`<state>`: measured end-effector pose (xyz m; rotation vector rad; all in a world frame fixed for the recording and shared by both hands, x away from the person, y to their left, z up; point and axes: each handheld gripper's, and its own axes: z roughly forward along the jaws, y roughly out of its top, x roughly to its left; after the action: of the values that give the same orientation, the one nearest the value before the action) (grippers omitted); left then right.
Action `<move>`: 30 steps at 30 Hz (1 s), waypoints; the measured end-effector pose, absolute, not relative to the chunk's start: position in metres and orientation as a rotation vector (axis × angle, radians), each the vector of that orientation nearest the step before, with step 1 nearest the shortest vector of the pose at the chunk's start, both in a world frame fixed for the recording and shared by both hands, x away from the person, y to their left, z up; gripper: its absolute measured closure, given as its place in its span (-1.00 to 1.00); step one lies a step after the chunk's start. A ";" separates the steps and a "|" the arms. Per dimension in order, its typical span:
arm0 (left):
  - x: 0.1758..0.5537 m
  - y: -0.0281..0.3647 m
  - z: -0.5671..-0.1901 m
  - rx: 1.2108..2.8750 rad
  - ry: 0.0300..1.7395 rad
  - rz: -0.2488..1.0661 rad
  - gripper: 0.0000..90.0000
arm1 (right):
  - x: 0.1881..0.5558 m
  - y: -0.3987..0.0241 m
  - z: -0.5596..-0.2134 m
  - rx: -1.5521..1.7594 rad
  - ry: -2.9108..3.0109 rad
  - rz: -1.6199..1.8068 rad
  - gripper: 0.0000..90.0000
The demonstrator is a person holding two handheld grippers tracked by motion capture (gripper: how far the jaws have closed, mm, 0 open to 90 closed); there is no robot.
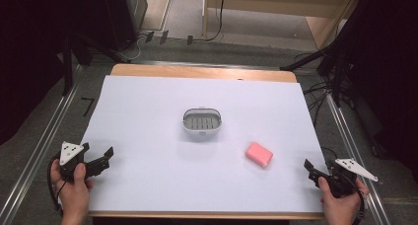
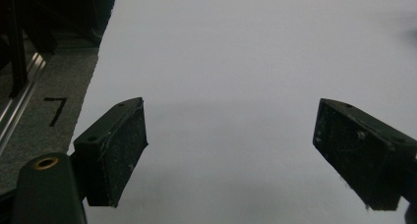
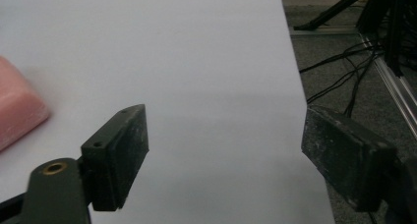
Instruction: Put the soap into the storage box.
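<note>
Both tools, the left tool and the right tool, stand open and hold nothing. A pink, rounded soap bar lies on the white tabletop, near the right tool, to its left and slightly farther.

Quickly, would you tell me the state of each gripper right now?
Left gripper: open, nothing between its jaws.
Right gripper: open, holding nothing; the pink soap lies off to its side.
</note>
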<state>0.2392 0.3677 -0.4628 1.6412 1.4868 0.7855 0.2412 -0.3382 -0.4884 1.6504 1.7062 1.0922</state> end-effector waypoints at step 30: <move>0.238 0.365 -0.463 1.659 1.461 0.804 -0.70 | 0.281 -0.274 -0.461 1.302 2.296 1.040 -0.45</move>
<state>0.2379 0.3653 -0.4629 1.6588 1.4614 0.8035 0.2811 -0.2737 -0.4610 1.3021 2.2961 1.0405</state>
